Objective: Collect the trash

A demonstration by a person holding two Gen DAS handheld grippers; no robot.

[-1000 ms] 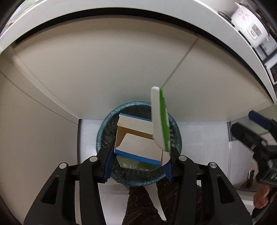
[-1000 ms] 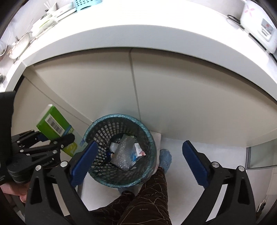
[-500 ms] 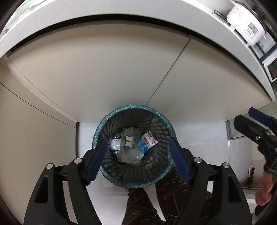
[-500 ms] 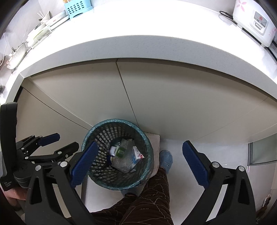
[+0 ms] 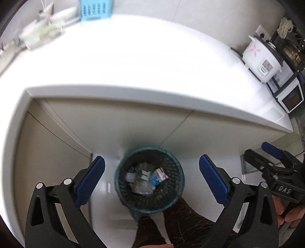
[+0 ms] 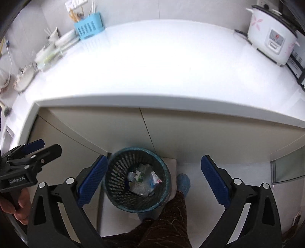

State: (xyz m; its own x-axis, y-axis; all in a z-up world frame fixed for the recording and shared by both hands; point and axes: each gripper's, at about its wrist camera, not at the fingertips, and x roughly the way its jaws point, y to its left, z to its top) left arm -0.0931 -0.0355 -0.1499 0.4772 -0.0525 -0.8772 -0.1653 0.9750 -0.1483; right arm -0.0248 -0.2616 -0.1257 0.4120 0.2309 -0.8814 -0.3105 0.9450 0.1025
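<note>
A dark mesh waste basket stands on the floor below the counter, with cartons, wrappers and crumpled plastic inside. It also shows in the right wrist view, with the green-and-white carton among the trash. My left gripper is open and empty, high above the basket; it also shows in the right wrist view. My right gripper is open and empty above the basket; it also shows in the left wrist view.
A white counter runs across the top, with a white rice cooker at the right and a light blue utensil holder and dishes at the back left. Beige cabinet doors stand behind the basket. The person's leg and blue shoe are beside the basket.
My left gripper opened and dropped the green-and-white carton into the basket. Both grippers have since risen, so the counter top has come into view.
</note>
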